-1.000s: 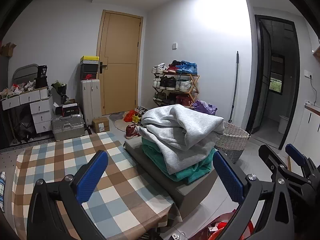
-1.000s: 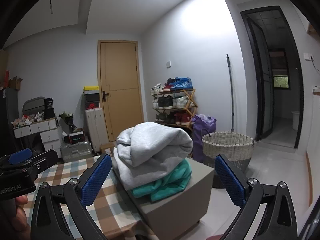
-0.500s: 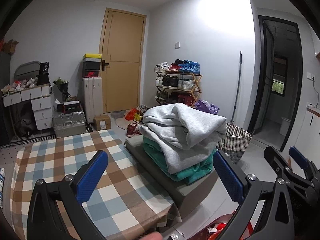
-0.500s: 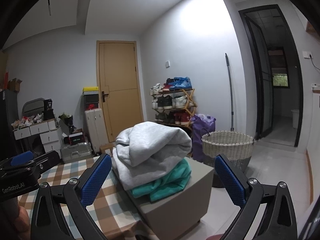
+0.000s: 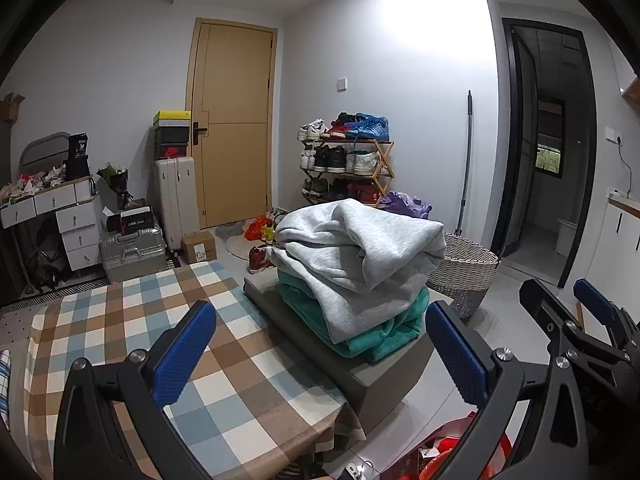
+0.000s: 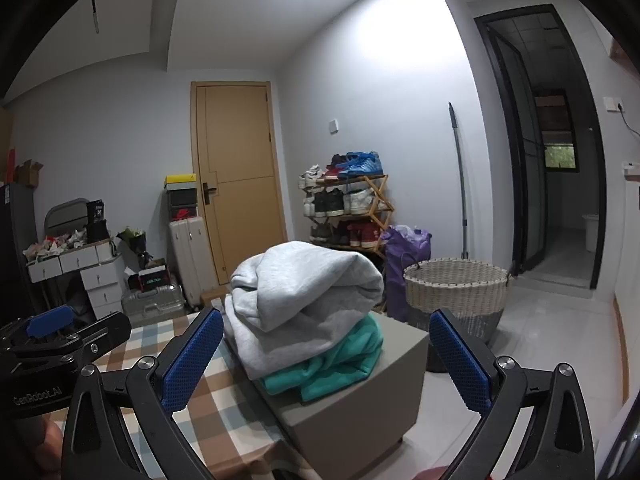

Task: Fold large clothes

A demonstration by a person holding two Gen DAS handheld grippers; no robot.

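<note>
A folded grey sweatshirt [image 5: 360, 252] lies on top of a folded teal garment [image 5: 384, 328], stacked on a grey box [image 5: 376, 380] beside the checked tablecloth [image 5: 120, 328]. The stack also shows in the right wrist view: the grey sweatshirt [image 6: 304, 292], the teal garment [image 6: 340, 364], the box [image 6: 360, 412]. My left gripper [image 5: 320, 352] is open and empty, held above the table short of the stack. My right gripper [image 6: 326, 356] is open and empty, also short of the stack. Each gripper shows at the edge of the other's view.
A woven laundry basket [image 6: 456, 292] stands on the floor right of the box. A shoe rack [image 5: 344, 168], a purple bag [image 6: 404, 252], suitcases [image 5: 176, 196], a drawer unit [image 5: 76, 224] and a door [image 5: 236, 120] line the far wall. A red bag [image 5: 452, 456] sits low by the table.
Both grippers have drifted only slightly; the view has shifted a little. The clothes stack has not moved and both grippers stay open.
</note>
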